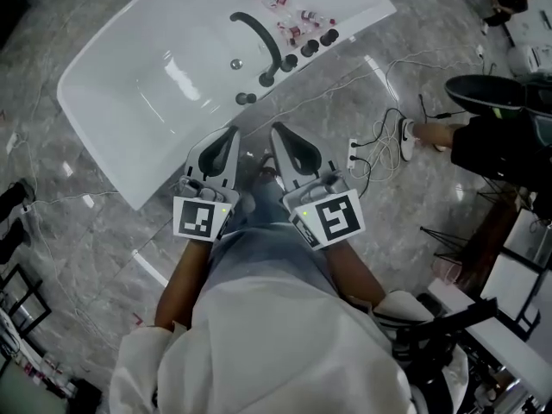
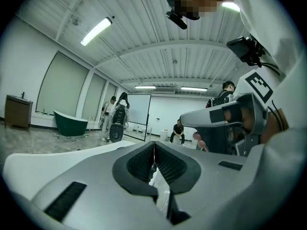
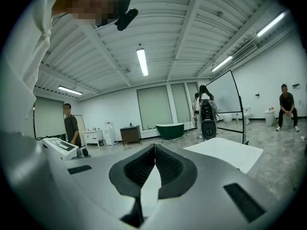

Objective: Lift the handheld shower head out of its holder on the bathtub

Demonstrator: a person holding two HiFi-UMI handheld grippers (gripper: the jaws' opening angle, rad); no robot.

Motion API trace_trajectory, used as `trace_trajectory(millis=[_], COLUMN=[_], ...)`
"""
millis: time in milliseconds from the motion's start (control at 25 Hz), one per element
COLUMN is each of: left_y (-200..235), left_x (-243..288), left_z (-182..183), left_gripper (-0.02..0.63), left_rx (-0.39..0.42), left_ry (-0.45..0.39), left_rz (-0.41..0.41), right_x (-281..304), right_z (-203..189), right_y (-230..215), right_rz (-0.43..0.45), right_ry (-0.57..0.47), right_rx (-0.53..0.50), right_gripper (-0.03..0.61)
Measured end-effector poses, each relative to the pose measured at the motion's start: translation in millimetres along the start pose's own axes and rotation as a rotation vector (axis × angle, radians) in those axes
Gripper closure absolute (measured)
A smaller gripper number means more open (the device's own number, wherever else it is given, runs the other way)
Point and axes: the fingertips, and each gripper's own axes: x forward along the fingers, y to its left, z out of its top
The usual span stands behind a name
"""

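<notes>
A white bathtub (image 1: 129, 102) lies across the top of the head view. Black fittings stand along its right rim: a long curved dark piece (image 1: 260, 40) and several round knobs (image 1: 309, 48). I cannot tell which piece is the handheld shower head. My left gripper (image 1: 230, 130) and right gripper (image 1: 276, 128) are side by side in front of my body, tips at the tub's near edge, well short of the fittings. Both are shut with nothing between the pads, as the left gripper (image 2: 154, 145) and the right gripper (image 3: 154, 146) show in their own views.
Small bottles (image 1: 293, 17) stand on the tub rim by the fittings. A power strip with cables (image 1: 355, 153) lies on the marble floor to the right. A person's leg and shoe (image 1: 483, 93) are at far right. A green bathtub (image 3: 170, 129) and other people stand far off.
</notes>
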Motion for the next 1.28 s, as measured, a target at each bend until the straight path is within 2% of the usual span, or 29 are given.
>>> trace_trajectory(millis=[240,400,560,680,880,1040,1080,1120,1160,1280], left_y=[-4,-14,-10,6,36,72,80,88,97,113], left_x=[7,0,-21,-36,-26,5,16,26,37,74], left_z=[-24,-24,-36,-56,-128,-199,-217,-234,-249,-285], left_gripper=[0.597,0.597,0.597,0.597,0.595,0.594,0.575,0.5,0.46,0.408], left_rx=[0.026,0.063,0.091,0.131,0.191,0.238,0.239,0.233,0.224,0.207], left_ry=[0.021,0.007,0.013,0.034,0.12,0.18,0.185,0.185,0.182,0.166], left_rz=[0.064,0.068,0.063,0.054,-0.007,-0.042,-0.054,-0.063,-0.066,-0.068], right_x=[-8,-20,-30,-35,-17,17,26,36,45,67], right_z=[-13,-16,-22,-26,-50,-90,-101,-113,-126,-163], right_y=[-15,-12,13,38,67,71,71,70,69,54], right_rz=[0.004,-0.003,-0.057,-0.132,-0.22,-0.266,-0.269,-0.27,-0.27,-0.272], right_ry=[-0.003,-0.012,-0.028,-0.051,-0.057,-0.034,-0.028,-0.02,-0.008,0.024], right_rx=[0.027,0.032,0.032,0.028,-0.001,-0.004,-0.006,-0.008,-0.008,-0.01], right_gripper=[0.561,0.561,0.561,0.561,0.561,0.561,0.561,0.561,0.561,0.561])
